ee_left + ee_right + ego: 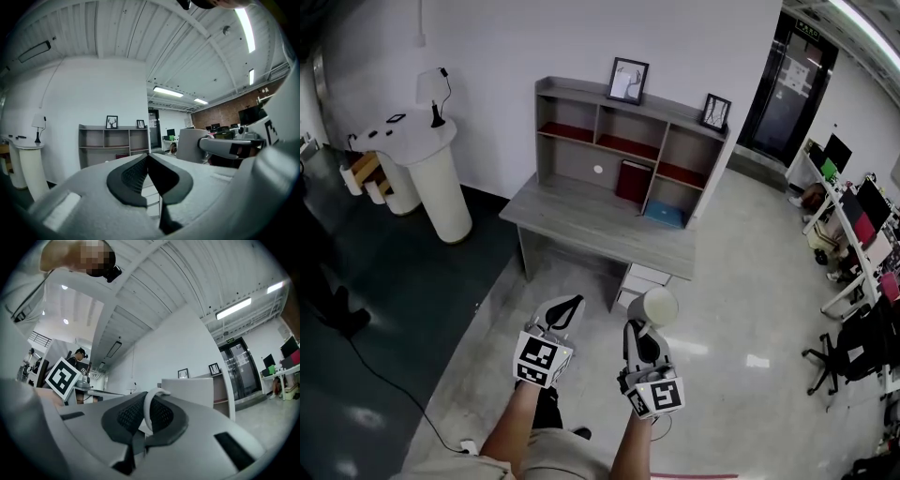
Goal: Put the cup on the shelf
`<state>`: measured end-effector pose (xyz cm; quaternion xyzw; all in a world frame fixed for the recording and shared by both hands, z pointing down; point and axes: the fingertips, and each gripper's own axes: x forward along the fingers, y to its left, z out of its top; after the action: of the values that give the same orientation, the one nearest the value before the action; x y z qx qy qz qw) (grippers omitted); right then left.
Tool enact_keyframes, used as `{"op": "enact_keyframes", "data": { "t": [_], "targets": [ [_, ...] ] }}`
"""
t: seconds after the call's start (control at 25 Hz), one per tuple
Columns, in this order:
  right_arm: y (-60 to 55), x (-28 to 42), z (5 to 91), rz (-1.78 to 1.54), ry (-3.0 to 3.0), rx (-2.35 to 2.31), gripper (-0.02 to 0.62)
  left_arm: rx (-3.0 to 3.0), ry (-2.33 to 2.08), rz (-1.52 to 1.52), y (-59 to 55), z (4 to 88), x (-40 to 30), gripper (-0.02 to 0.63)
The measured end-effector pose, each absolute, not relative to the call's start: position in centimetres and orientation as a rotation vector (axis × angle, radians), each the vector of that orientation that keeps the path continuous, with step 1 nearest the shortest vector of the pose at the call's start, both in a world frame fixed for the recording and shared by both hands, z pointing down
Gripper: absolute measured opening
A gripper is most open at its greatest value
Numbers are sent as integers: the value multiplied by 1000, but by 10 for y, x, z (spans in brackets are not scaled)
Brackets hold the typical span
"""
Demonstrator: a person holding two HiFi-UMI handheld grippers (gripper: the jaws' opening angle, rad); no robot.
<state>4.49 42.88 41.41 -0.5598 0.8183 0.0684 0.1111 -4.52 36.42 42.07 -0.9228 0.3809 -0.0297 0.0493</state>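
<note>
Since the cup needs only one grip, left gripper (566, 307) hangs idle above the floor (487, 309), jaws pressed together on nothing. Right gripper (643, 330) is clamped on the handle (149, 405), so the cup (658, 307) rides just ahead of its jaws, free underneath for setting down. Cup looks upright: long axis vertical, mouth up, handle pointing back toward the person. It is well short of the desk (581, 220) front edge and the shelf (633, 141).

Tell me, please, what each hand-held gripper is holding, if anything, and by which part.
The right hand-held gripper holds the white cup by its handle, pinched between the jaws. The left hand-held gripper is shut and holds nothing.
</note>
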Motion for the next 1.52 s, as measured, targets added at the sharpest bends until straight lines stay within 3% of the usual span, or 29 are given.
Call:
{"op": "enact_keyframes", "data": {
  "t": [0.84,1.52],
  "targets": [
    [232,78,393,233,2442,-1738,15,-2855,1089,-36,169,377,-9,9],
    [80,45,391,219,2426,-1813,15,-2924,982,-43,8,388,-36,9]
  ]
}}
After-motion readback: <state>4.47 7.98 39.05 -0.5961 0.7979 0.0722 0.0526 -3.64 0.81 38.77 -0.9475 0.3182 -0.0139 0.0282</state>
